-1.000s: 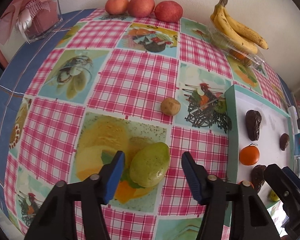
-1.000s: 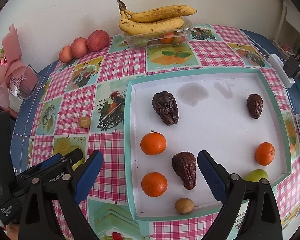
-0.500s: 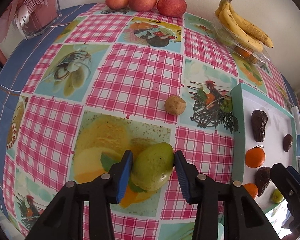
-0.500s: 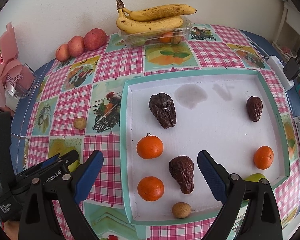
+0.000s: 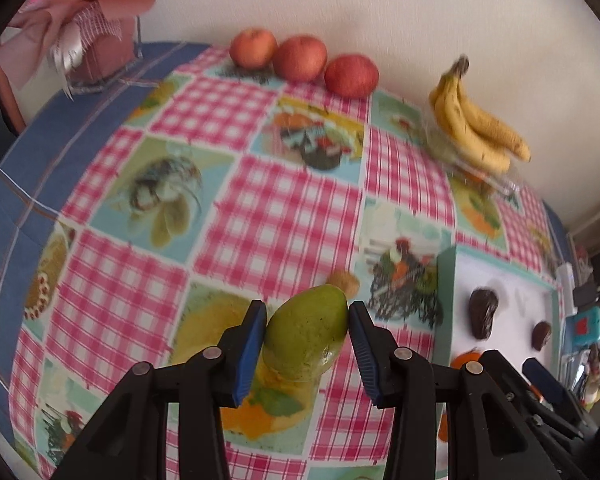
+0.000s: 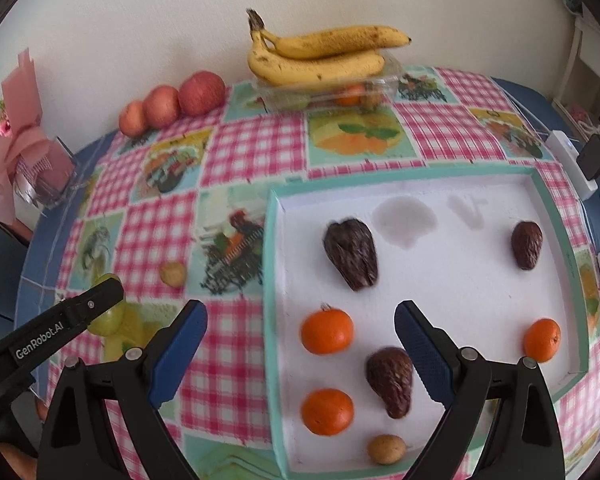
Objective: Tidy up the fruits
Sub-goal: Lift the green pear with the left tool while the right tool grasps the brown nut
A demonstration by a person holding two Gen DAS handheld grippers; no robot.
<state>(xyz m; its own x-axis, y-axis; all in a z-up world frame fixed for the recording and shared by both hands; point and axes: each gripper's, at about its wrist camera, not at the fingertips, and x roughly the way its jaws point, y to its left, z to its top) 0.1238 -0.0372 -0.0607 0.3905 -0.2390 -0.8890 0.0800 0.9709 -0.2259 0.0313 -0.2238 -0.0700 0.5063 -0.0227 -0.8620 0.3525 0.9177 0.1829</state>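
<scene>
- The checked tablecloth [image 5: 284, 216] of pink squares and fruit prints covers the table in both views, with a blue cloth showing at its 9 o'clock edge.
- The white tray [image 6: 460, 280] with a teal rim lies at 3 o'clock in the left wrist view and fills the middle of the right wrist view.
- In the tray: three dark wrinkled fruits [image 6: 350, 252], three oranges [image 6: 327, 331] and one small brown fruit [image 6: 386, 449] at its 6 o'clock edge.
- A bunch of bananas [image 6: 320, 56] rests on a clear plastic punnet [image 6: 328, 94] by the wall at 12 o'clock, well apart from the tray.
- Three red apples [image 5: 305, 58] line the wall at 11 o'clock of the right wrist view.
- A pink bow on a clear box [image 6: 40, 168] stands at 9 o'clock on the blue cloth.
- The left gripper [image 5: 307, 326] has both blue pads pressed against the green mango [image 5: 306, 334], clamping it; the mango seems raised off the cloth, left of the tray.
- The right gripper [image 6: 300, 356] is spread wide with nothing between its pads, over the tray's 9 o'clock rim.
- A small brown fruit [image 5: 343, 281] lies on the cloth just behind the mango, at 12 o'clock from it, between mango and tray rim.
</scene>
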